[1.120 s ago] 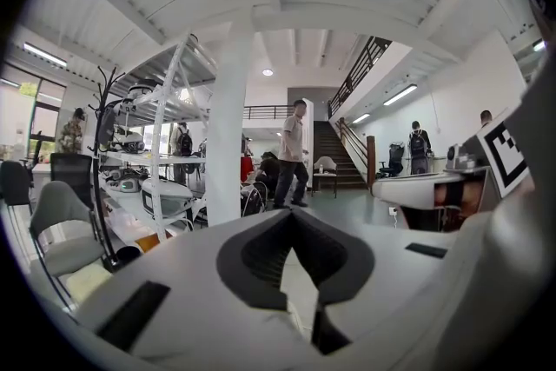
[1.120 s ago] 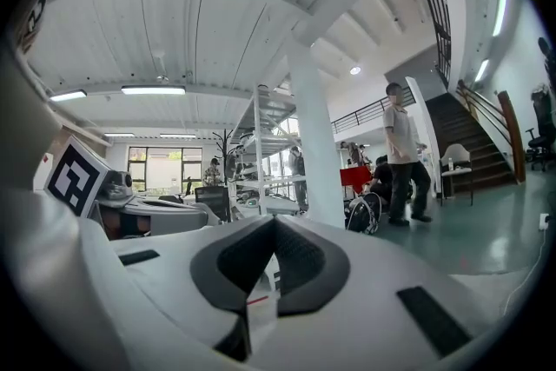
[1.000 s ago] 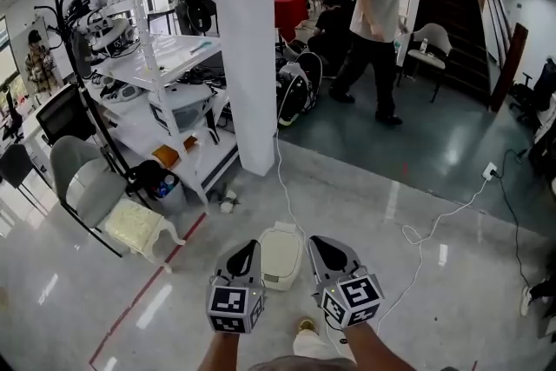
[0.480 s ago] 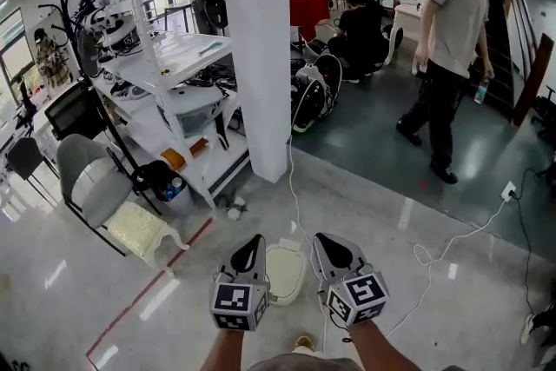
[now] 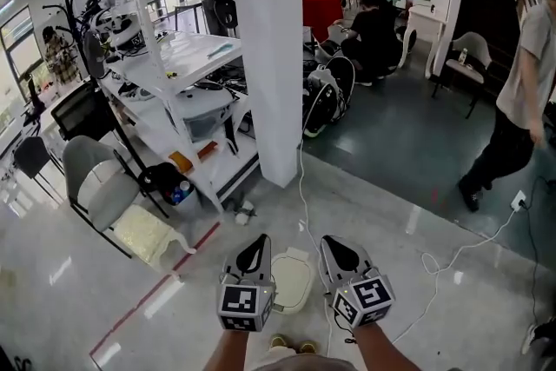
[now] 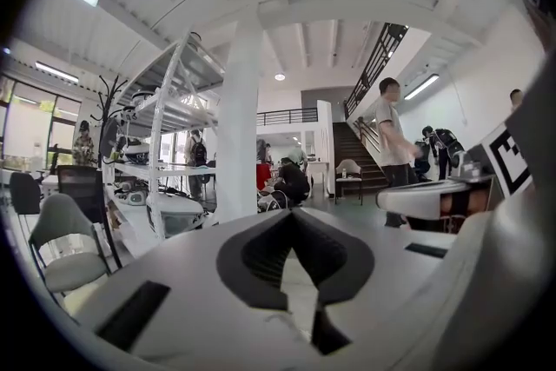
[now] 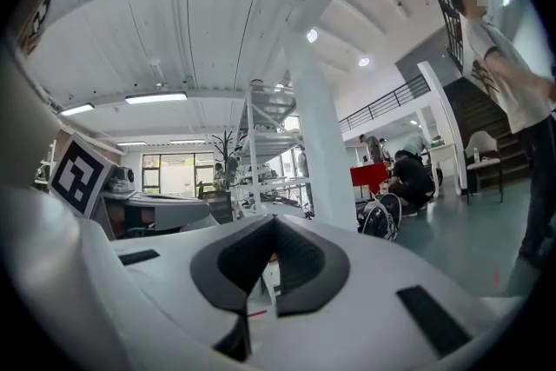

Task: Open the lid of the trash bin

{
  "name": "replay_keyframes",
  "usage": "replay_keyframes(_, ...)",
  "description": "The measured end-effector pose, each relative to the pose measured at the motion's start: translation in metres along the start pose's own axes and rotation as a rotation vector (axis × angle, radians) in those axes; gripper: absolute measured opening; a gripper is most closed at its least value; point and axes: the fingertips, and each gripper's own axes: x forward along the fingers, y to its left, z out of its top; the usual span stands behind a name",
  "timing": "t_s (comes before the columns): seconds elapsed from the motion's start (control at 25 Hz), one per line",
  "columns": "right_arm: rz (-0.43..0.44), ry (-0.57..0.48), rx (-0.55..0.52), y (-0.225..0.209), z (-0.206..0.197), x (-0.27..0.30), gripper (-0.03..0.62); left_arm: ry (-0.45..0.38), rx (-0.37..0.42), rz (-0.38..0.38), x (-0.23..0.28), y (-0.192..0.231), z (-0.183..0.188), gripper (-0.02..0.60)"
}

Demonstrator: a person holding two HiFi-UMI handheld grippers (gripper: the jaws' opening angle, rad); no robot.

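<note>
Trash bin (image 5: 294, 300), lid (image 5: 289, 274) closed, stands on the floor between left gripper (image 5: 257, 241) and right gripper (image 5: 329, 244). Both have fingers pressed together, holding nothing. Lower one gripper, hook the lid's edge and lift slowly.

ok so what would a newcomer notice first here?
The left gripper and right gripper, low in the head view with jaws shut, flank a cream bin on the floor, its lid down. Behind them a white pillar stands mid-room, with a cluttered rack to its left and a person mid-stride at right.
</note>
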Motion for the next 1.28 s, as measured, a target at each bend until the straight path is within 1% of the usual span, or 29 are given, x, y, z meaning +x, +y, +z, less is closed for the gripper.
replay_keyframes(0.24, -0.005, 0.015, -0.003, -0.002, -0.008, 0.007, 0.035, 0.034, 0.000, 0.019, 0.008, 0.009, -0.017, 0.006)
replay_keyframes(0.4, 0.000, 0.043, 0.005, 0.001, -0.020, 0.014, 0.035, 0.046, -0.014, 0.006, 0.014, 0.010, -0.025, 0.006)
replay_keyframes(0.72, 0.024, 0.064, 0.010, 0.003, -0.047, 0.020, 0.035, 0.077, -0.050, -0.010, 0.021, 0.007, -0.058, 0.006)
replay_keyframes(0.88, 0.008, 0.075, 0.012, -0.004, -0.066, 0.026, 0.035, 0.094, -0.053, -0.020, 0.024, 0.010, -0.083, 0.006)
replay_keyframes(1.04, -0.013, 0.082, 0.026, -0.008, -0.091, 0.030, 0.035, 0.136, -0.062, -0.040, 0.023, 0.007, -0.114, 0.006)
replay_keyframes(1.28, -0.017, 0.121, 0.053, -0.009, -0.153, 0.032, 0.035, 0.200, -0.095, -0.048, 0.018, -0.001, -0.182, 0.006)
